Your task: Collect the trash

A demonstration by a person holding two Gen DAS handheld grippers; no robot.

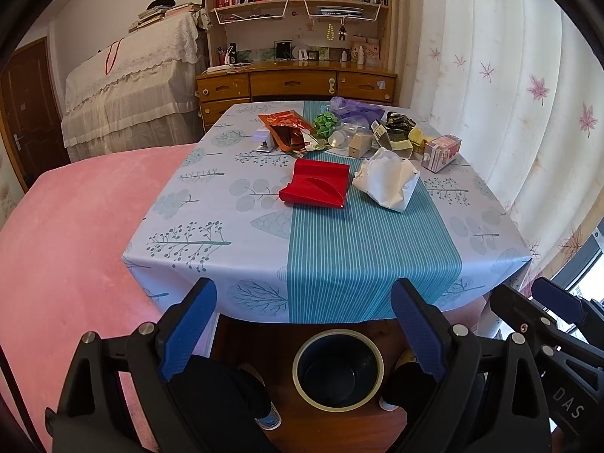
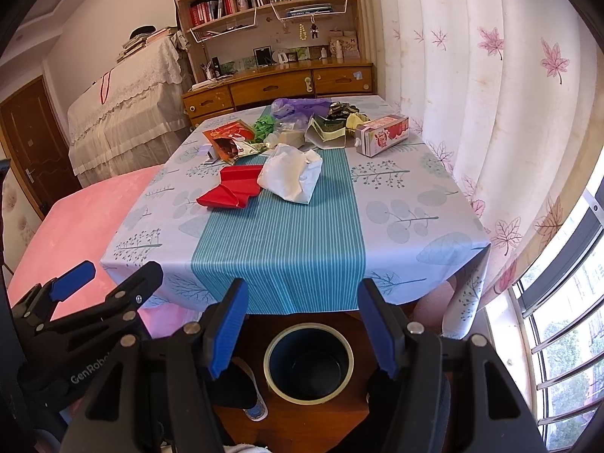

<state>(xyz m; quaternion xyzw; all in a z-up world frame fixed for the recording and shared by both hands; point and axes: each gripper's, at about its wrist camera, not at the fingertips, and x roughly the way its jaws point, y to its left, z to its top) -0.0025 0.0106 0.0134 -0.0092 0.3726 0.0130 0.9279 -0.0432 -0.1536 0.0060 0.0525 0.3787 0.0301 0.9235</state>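
A pile of trash lies at the far end of the table (image 1: 211,264): a flattened red box (image 1: 315,185) (image 2: 232,188), a crumpled white paper bag (image 1: 387,181) (image 2: 292,175), a pink carton (image 1: 441,153) (image 2: 383,134), a red snack pouch (image 1: 288,130) (image 2: 228,137), a green bow (image 1: 324,124) and a purple plastic bag (image 1: 353,109) (image 2: 302,107). A dark round bin (image 1: 338,370) (image 2: 308,364) stands on the floor below the table's near edge. My left gripper (image 1: 304,328) and right gripper (image 2: 304,328) are both open and empty above the bin.
A pink bed (image 1: 68,234) lies left of the table. A flowered curtain (image 2: 490,94) and a window (image 2: 562,321) are on the right. A wooden desk with bookshelves (image 1: 298,79) stands behind the table. A covered piece of furniture (image 1: 128,87) is at back left.
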